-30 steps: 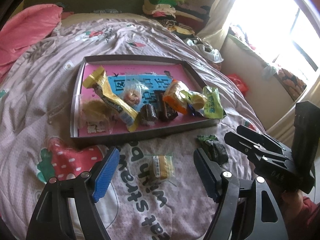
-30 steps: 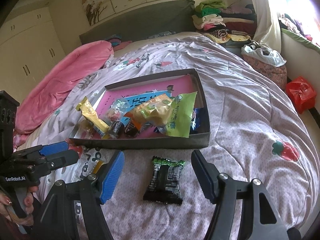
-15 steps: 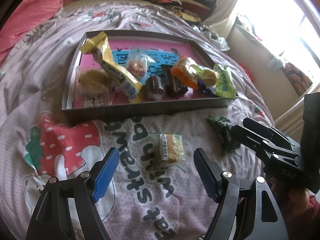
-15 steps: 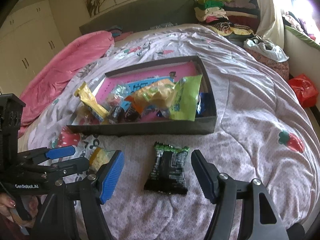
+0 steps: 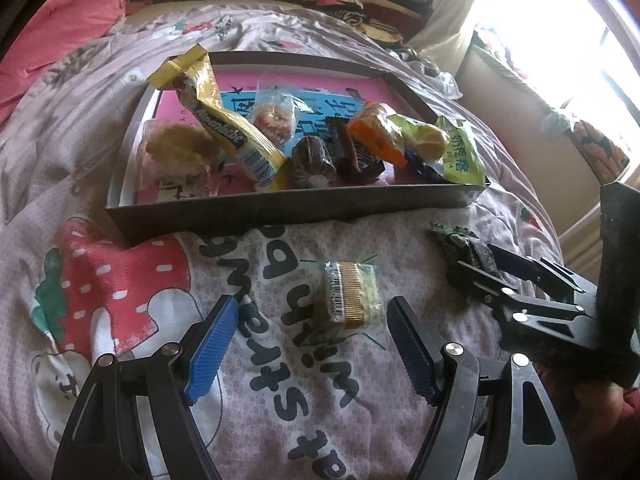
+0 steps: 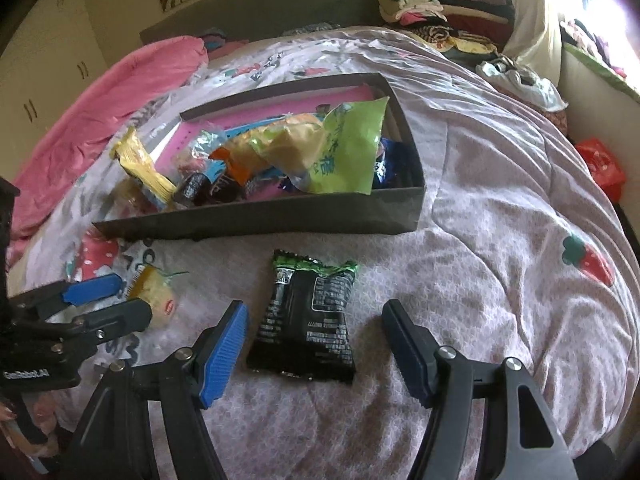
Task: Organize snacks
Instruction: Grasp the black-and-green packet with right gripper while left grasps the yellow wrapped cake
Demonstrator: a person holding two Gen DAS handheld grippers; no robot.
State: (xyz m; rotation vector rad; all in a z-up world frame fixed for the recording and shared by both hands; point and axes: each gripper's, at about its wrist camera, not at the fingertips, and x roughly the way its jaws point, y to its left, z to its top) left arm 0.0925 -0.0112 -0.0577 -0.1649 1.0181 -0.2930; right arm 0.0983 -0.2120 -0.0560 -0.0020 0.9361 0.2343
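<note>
A shallow dark box (image 5: 280, 206) (image 6: 260, 220) with a pink floor sits on the bed and holds several wrapped snacks, among them a yellow packet (image 5: 224, 128) and a green one (image 6: 348, 152). On the quilt in front of it lie a small clear-wrapped biscuit pack (image 5: 352, 294) (image 6: 154, 292) and a black snack packet with a green top (image 6: 308, 320) (image 5: 460, 244). My left gripper (image 5: 310, 344) is open just above the biscuit pack, which sits near its right finger. My right gripper (image 6: 314, 344) is open, its fingers on either side of the black packet.
The bed wears a lilac quilt with strawberry prints (image 6: 588, 260) and lettering. A pink duvet (image 6: 112, 104) is bunched at the far left. Folded clothes (image 6: 420, 4) are stacked by the headboard. A red bag (image 6: 600, 160) lies off the bed's right side, under a bright window.
Both grippers have come down toward the quilt. The biscuit pack and the black packet now sit larger and nearer between the fingers. Neither gripper's opening has altered.
</note>
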